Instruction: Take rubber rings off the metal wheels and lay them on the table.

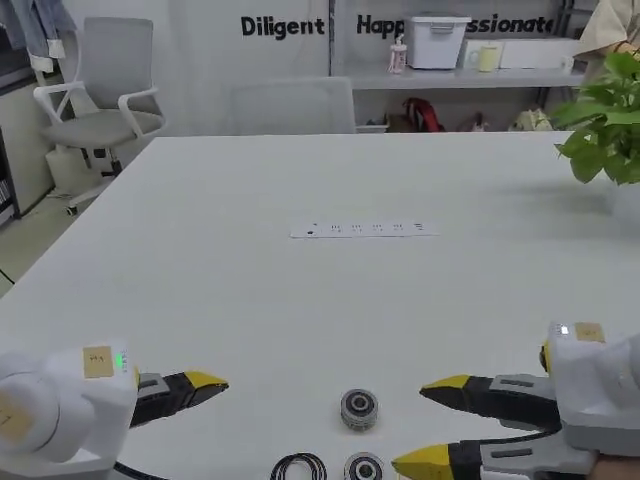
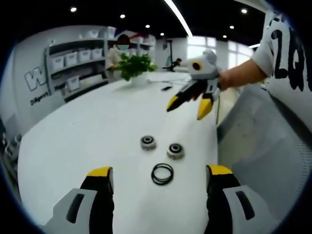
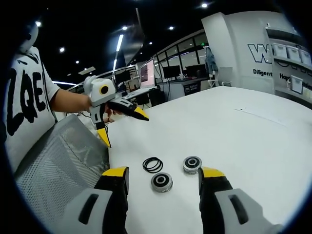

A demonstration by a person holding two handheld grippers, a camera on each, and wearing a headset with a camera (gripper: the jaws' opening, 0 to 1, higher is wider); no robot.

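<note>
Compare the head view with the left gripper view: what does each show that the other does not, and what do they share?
The head view adds an office chair and a power strip on the table. The left gripper view adds ceiling lights, the person's printed sleeve and a grey mesh chair back. Both share two metal wheels, the black rubber rings lying beside them, the plant and the open right hand-held gripper.

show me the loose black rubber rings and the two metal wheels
loose black rubber rings [image 2: 152, 174], left gripper view, outer band
far round metal wheel [image 1: 359, 407], head view, hub
near round metal wheel [image 1: 364, 467], head view, hub
</note>
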